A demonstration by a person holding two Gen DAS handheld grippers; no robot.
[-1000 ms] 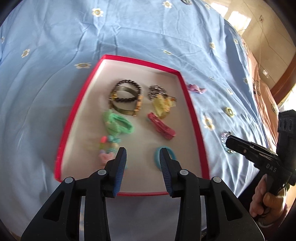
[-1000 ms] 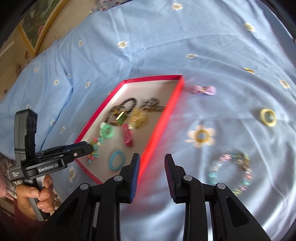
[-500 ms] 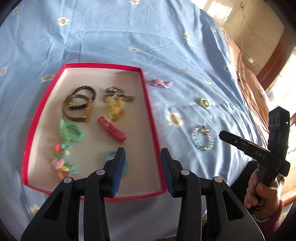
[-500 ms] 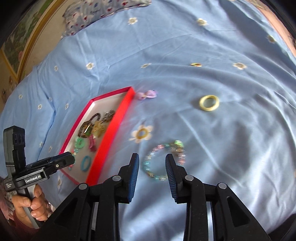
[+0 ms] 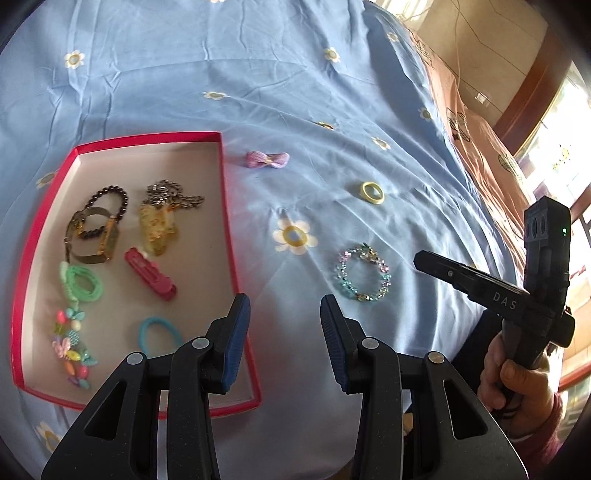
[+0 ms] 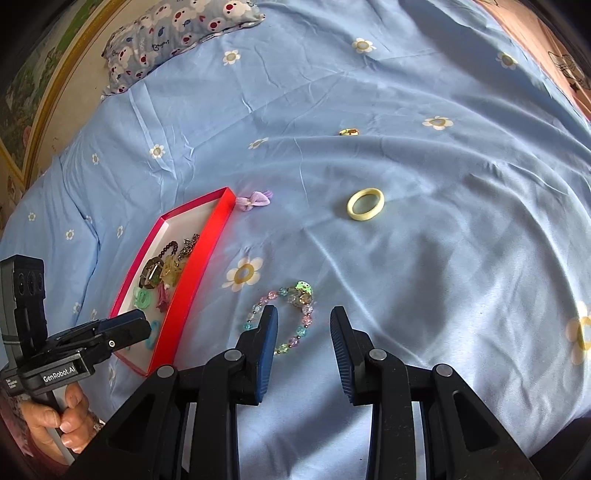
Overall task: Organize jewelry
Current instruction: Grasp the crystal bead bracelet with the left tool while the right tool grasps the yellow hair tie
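A red-rimmed tray (image 5: 226, 206) (image 6: 199, 273) lies on the blue bedsheet and holds several pieces: bracelets, a necklace, a red clip, hair ties. Loose on the sheet are a pastel bead bracelet (image 5: 364, 274) (image 6: 295, 314), a yellow ring (image 5: 372, 192) (image 6: 365, 204), a purple bow (image 5: 267, 159) (image 6: 255, 199) and a small gold piece (image 6: 349, 131). My left gripper (image 5: 284, 325) is open and empty over the tray's right edge. My right gripper (image 6: 303, 332) is open and empty, just above the bead bracelet.
A patterned pillow (image 6: 177, 33) lies at the bed's far left. A pink blanket (image 5: 480, 140) covers the bed's right side. The sheet has printed daisies (image 5: 294, 236).
Both grippers swung right, away from the tray. My right gripper now hovers over the bead bracelet. Both stayed open.
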